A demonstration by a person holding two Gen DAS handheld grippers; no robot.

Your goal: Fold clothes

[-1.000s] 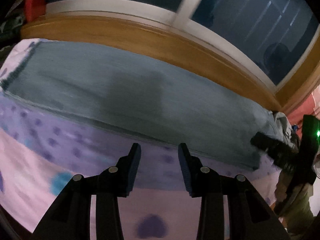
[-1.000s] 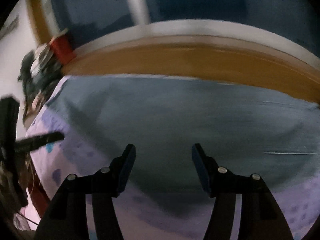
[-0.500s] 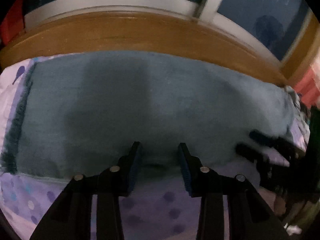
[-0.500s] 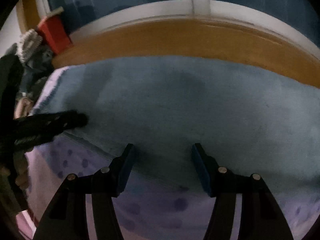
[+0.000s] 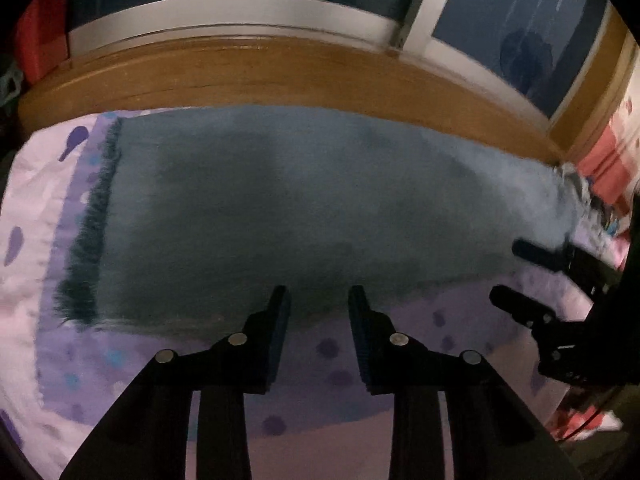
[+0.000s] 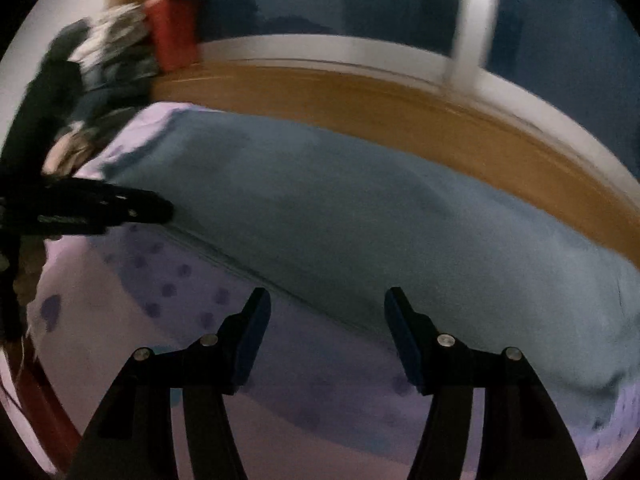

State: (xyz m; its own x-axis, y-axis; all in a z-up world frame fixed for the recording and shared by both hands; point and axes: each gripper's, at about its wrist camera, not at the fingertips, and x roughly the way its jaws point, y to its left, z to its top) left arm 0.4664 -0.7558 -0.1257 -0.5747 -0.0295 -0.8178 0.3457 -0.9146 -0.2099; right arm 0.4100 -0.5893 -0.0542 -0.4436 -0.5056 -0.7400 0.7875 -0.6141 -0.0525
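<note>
A grey-blue fringed cloth [image 5: 304, 208] lies spread flat on a purple dotted bedsheet [image 5: 120, 360], with its fringe [image 5: 90, 240] along the left end. My left gripper [image 5: 319, 300] is open and empty, its tips just over the cloth's near edge. The cloth also shows in the right wrist view [image 6: 360, 224]. My right gripper [image 6: 327, 304] is open and empty above the cloth's near edge. The right gripper shows at the right of the left wrist view [image 5: 520, 276]. The left gripper [image 6: 120, 208] shows at the left of the right wrist view.
A wooden ledge [image 5: 280, 76] and a window [image 5: 500, 20] run behind the bed. A pile of clothes [image 6: 92, 80] and a red box [image 6: 172, 32] sit at the far left. Red fabric [image 5: 600, 160] lies at the far right.
Both grippers have moved forward over the cloth's near edge. The left view now shows the fringed end. Both stayed open.
</note>
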